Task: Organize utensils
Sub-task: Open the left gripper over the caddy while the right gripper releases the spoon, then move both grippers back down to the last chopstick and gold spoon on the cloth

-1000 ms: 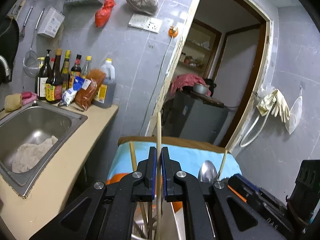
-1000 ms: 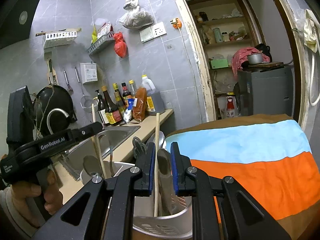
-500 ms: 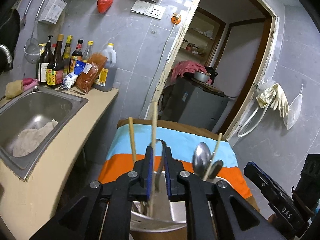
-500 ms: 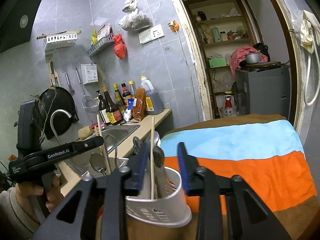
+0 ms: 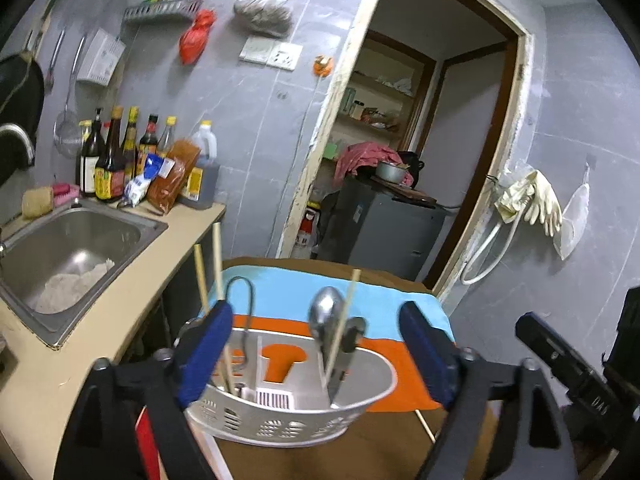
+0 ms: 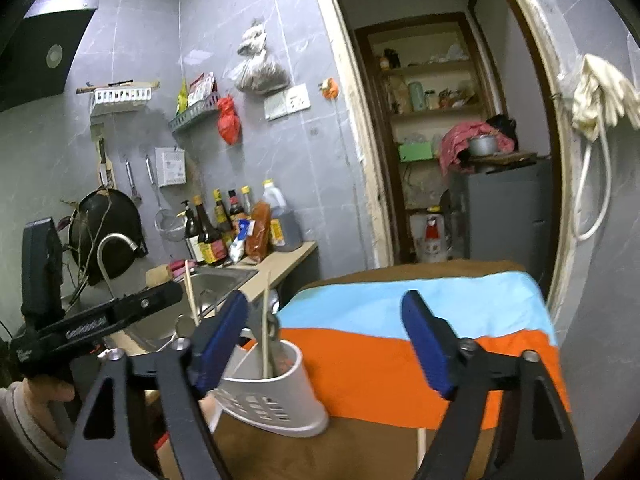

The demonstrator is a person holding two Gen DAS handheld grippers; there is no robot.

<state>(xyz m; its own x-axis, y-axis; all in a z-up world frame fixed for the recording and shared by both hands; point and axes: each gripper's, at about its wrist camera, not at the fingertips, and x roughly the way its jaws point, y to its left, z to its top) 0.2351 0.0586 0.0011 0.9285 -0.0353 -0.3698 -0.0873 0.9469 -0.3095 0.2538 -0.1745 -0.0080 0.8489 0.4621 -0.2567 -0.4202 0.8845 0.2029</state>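
Note:
A white slotted utensil caddy [image 5: 288, 412] stands on the striped cloth [image 5: 360, 292] of a small table. Upright in it are wooden chopsticks [image 5: 218, 264], a metal spoon [image 5: 326, 316] and other metal handles. My left gripper [image 5: 314, 320] hangs just short of the caddy, its jaws opening wide; its blue pads touch nothing. My right gripper [image 6: 326, 308] is to the caddy's [image 6: 280, 396] right, jaws opening too, with only cloth [image 6: 400, 352] between its fingers. One chopstick [image 6: 266, 320] stands by its left pad. A hand [image 6: 44, 396] holds the left gripper's handle.
A steel sink [image 5: 152, 228] with a cloth inside is set into the counter on the left, with sauce bottles [image 5: 116, 160] behind it. Past the table, an open doorway shows a grey cabinet [image 5: 384, 232]. Rubber gloves [image 5: 532, 200] hang on the right wall. A thin stick [image 5: 424, 426] lies on the cloth.
Both grippers were shut on utensils standing in the caddy. They have let go, opened wide and drawn back and up, so the whole caddy now shows.

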